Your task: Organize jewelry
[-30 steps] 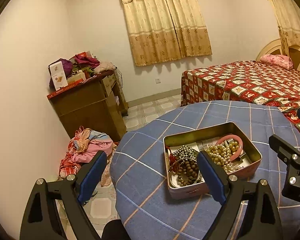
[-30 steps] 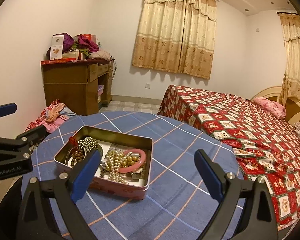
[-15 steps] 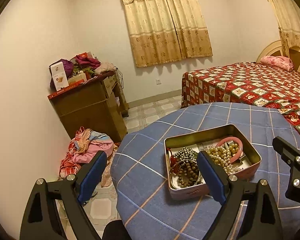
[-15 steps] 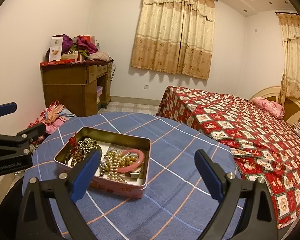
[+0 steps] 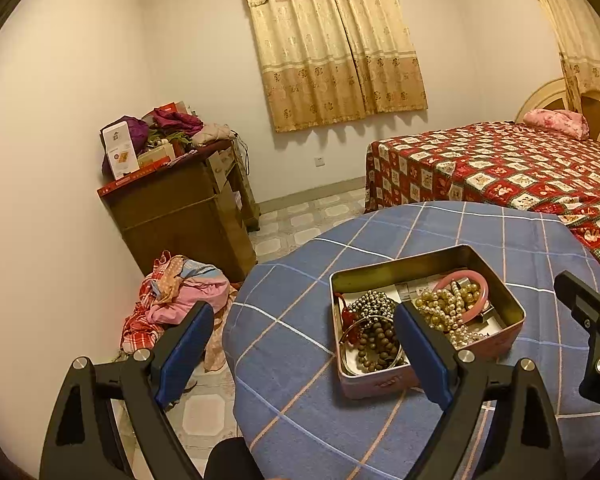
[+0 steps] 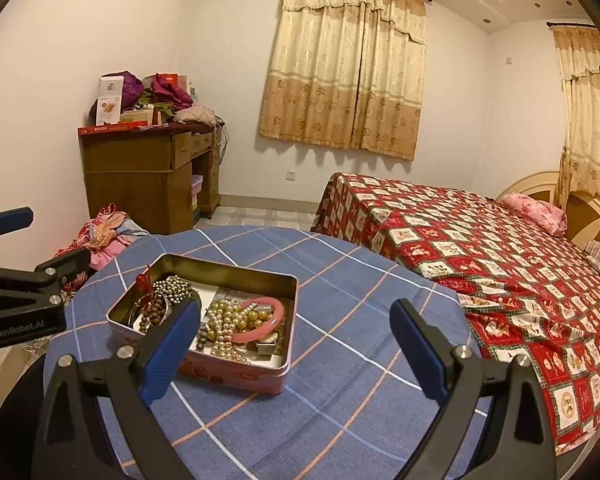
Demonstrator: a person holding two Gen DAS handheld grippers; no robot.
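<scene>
Both claws, left [image 5: 302, 350] and right [image 6: 296, 346], gape empty above the open pink metal jewelry tin [image 6: 236, 372] mid-tabletop [image 6: 360, 300]; I would descend vertically onto one strand, avoiding tangles.

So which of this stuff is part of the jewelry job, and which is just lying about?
Job: tin, pearl beads, pink bangle, brown beads, silver beads.
Lying about: clothes pile, desk, bed, curtains.
</scene>
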